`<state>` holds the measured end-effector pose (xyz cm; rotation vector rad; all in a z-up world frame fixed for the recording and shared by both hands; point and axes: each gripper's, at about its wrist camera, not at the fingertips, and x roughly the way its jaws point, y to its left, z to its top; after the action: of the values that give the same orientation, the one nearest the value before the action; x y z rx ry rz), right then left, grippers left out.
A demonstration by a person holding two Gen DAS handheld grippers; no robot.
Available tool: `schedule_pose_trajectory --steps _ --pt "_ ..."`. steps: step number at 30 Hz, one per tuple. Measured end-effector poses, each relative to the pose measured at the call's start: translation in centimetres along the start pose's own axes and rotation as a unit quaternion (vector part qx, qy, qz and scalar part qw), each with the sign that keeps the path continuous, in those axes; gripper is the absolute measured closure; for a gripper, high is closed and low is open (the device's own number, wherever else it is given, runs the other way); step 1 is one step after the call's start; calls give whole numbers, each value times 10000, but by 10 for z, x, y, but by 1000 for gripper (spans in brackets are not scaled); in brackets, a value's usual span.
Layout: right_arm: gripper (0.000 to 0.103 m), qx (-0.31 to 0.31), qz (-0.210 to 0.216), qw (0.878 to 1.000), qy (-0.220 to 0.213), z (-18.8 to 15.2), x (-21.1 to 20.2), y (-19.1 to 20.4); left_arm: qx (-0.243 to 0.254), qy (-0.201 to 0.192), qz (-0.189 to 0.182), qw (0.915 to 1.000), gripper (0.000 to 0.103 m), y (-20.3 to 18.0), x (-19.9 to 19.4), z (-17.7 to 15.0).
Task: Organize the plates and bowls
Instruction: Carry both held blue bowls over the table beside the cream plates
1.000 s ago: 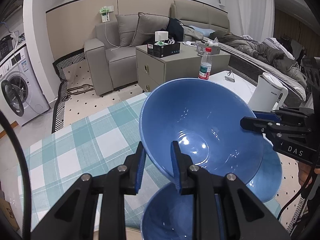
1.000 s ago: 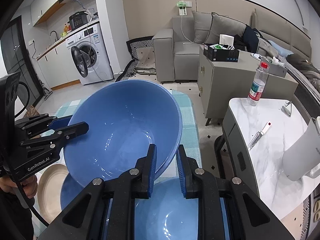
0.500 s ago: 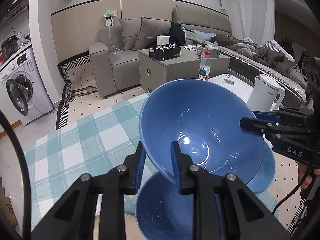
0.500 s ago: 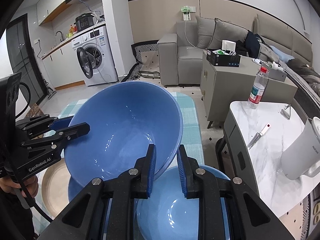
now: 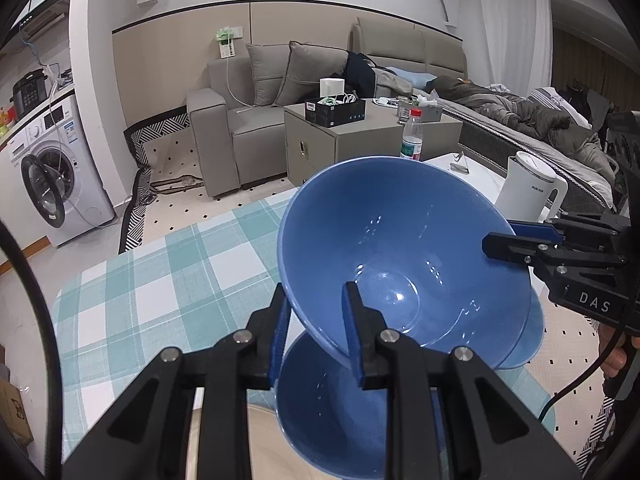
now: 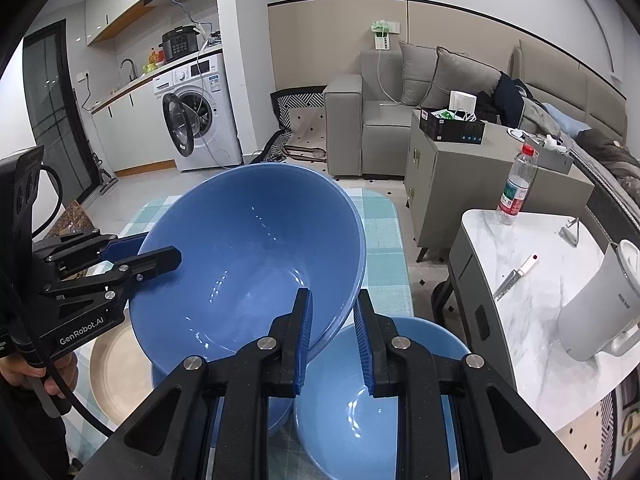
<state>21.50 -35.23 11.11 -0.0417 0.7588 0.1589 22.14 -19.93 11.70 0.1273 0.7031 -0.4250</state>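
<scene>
Blue bowl (image 5: pixel 404 256) is raised above the table (image 5: pixel 152 280), tilted. Left claw (image 5: pixel 316 332) and right claw (image 6: pixel 332 340) each grip opposite rims.

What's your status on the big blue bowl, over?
Left gripper and right gripper both clamped on big blue bowl, opposite rims, held tilted in the air. Two smaller blue bowls and tan plate underneath. Nothing blocking.

A lived-in studio home: a grey sofa (image 6: pixel 384 120) stands against the wall, a washing machine (image 6: pixel 198 120) under a kitchen counter left of it, a bed (image 5: pixel 520 120) with rumpled bedding right of it.
</scene>
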Motion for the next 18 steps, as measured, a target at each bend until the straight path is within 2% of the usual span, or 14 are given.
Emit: schedule_pose_trajectory --steps 18 --pt "81 -123 121 9998 -103 -13 -15 21 -88 -119 78 9999 79 3 -27 -21"
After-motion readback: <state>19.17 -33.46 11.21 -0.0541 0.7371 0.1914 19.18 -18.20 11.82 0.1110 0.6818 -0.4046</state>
